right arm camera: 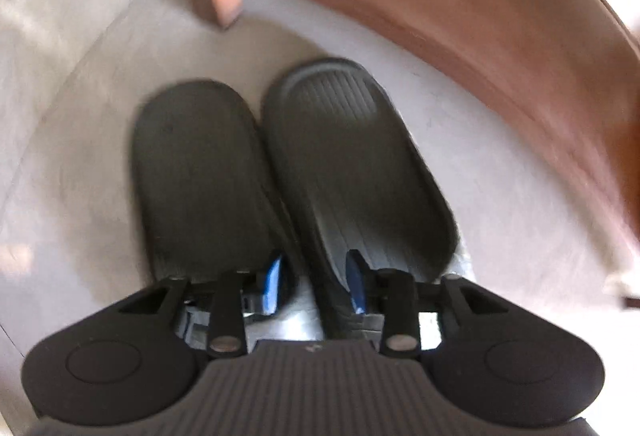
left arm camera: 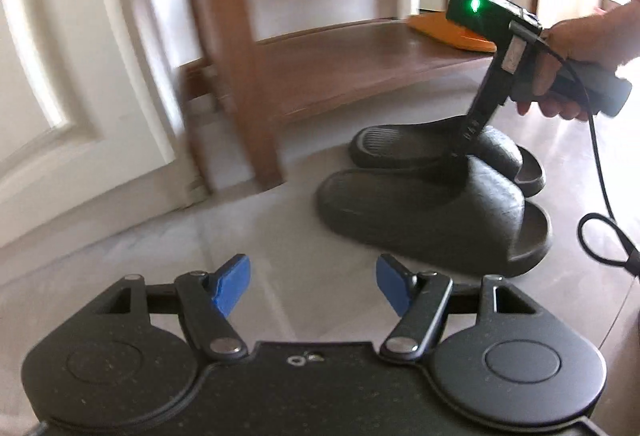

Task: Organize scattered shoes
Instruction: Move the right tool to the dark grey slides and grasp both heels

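Two dark grey slide sandals lie side by side on the pale floor in front of a wooden shoe rack. In the left wrist view the near sandal (left arm camera: 432,216) and the far sandal (left arm camera: 408,148) sit to the right. My left gripper (left arm camera: 314,282) is open and empty, low over the floor, left of the near sandal. My right gripper (left arm camera: 466,152) reaches down onto the sandals. In the right wrist view my right gripper (right arm camera: 316,284) is shut on the strap of the right-hand sandal (right arm camera: 352,156), with the left-hand sandal (right arm camera: 200,172) beside it.
The brown wooden shoe rack (left arm camera: 344,64) stands behind the sandals, its leg (left arm camera: 248,108) close to the left. An orange shoe (left arm camera: 452,32) lies on its lower shelf. A white door (left arm camera: 80,84) is at left. A black cable (left arm camera: 604,220) trails at right.
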`<state>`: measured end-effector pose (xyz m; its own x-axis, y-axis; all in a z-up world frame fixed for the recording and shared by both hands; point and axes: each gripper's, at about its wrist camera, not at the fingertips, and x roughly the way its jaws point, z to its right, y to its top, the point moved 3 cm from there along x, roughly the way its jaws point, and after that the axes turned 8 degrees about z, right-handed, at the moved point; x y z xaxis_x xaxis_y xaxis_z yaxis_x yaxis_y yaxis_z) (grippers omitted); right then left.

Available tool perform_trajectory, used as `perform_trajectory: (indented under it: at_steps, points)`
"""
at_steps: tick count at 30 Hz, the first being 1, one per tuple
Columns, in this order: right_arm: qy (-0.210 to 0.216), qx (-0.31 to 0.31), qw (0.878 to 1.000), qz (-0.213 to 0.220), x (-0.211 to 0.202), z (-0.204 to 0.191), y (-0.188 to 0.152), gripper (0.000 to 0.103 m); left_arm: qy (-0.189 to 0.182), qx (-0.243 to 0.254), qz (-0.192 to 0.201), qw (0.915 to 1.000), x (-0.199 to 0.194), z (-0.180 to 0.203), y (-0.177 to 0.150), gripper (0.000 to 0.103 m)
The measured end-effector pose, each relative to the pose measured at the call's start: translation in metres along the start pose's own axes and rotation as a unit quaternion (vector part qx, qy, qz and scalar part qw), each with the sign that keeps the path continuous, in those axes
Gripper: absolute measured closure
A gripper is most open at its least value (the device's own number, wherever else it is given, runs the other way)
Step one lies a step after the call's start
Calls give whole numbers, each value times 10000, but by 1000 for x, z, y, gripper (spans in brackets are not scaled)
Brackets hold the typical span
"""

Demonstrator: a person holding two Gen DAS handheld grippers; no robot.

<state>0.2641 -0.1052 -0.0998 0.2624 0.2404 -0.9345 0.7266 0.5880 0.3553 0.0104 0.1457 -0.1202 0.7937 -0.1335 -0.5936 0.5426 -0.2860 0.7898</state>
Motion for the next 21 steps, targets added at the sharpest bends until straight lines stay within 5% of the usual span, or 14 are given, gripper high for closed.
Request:
perform_trajectory:
  at_steps: [4, 7, 9, 11, 15, 21]
  points:
    - [515, 764, 9859, 1396, -42, 35, -27, 48, -121, 313, -35, 9994, 14, 24, -1, 34]
    - [663, 925, 9598, 2566, -89, 62, -60, 41, -129, 366, -86, 9992, 21, 27, -3, 33]
    - [634, 922, 9549, 2752, -90, 60, -73, 39, -123, 367, -110, 9992, 24, 30, -4, 33]
    - [288, 705, 9559, 2835, -95, 59, -124, 38, -160, 368, -102, 9991, 28, 33, -5, 33]
    - [-190, -199, 9594, 2805, -67, 26, -184, 37, -237, 454, -88, 9986, 34, 37, -1, 33]
    - [-96, 105, 9492, 3145, -40, 26, -183, 36, -246, 593, -100, 9979, 37, 44, -2, 33]
